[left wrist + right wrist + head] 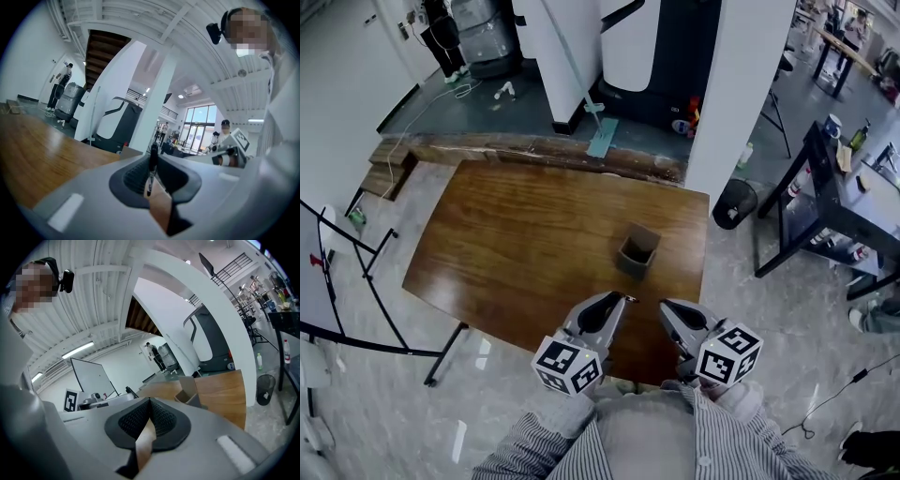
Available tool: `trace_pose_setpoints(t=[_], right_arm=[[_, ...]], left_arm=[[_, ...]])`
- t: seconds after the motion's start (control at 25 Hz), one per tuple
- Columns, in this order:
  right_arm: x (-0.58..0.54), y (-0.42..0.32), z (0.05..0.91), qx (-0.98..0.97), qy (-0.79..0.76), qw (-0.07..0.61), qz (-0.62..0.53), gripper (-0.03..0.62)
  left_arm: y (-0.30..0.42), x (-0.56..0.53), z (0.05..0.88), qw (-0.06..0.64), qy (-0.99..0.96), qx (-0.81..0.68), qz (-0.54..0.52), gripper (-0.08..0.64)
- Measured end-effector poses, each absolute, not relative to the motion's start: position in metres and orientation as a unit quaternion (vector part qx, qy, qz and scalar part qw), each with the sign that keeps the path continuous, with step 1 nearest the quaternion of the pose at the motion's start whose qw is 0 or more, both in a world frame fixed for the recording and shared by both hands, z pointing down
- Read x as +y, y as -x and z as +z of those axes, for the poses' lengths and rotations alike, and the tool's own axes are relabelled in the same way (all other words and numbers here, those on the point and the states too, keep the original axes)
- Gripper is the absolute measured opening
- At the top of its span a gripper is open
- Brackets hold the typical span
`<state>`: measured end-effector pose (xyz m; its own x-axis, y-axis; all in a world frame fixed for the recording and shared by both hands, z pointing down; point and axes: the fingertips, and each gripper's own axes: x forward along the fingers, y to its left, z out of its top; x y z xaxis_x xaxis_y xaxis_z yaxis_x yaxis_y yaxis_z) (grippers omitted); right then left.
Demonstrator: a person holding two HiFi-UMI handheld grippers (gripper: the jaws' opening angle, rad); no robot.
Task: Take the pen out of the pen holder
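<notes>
Pen holder (637,251) stands on the counter (506,234), right of its middle. Nearer the person, over the counter's near edge, left gripper (624,299) and right gripper (664,305) sit side by side. The pen (152,164) stands between the left one's jaws, outside the holder.

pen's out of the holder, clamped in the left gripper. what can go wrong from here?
1. The left gripper pinches the thin pen along a narrow line, so the pen may pivot or slip out.
2. Both grippers hang over the near edge of the table, so a dropped pen could roll off to the floor.
3. The right gripper, shut and empty, sits close beside the left, and the two may knock together.
</notes>
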<state>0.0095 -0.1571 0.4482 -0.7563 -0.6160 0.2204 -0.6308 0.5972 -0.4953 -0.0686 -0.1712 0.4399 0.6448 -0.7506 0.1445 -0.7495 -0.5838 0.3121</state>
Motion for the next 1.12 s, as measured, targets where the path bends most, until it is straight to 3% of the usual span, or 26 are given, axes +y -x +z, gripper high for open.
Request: trace_pose_setpoints(t=[0.52, 1.12], right_arm=[[-0.15, 0.001, 0.455, -0.893, -0.349, 0.024, 0.282, 0.0], [-0.143, 0.006, 0.46, -0.893, -0.348, 0.049, 0.28, 0.0]], left_arm=[[0.072, -0.148, 0.457, 0.238, -0.876, -0.418, -0.032, 0.052], [0.07, -0.141, 0.463, 0.254, -0.873, -0.414, -0.037, 0.052]])
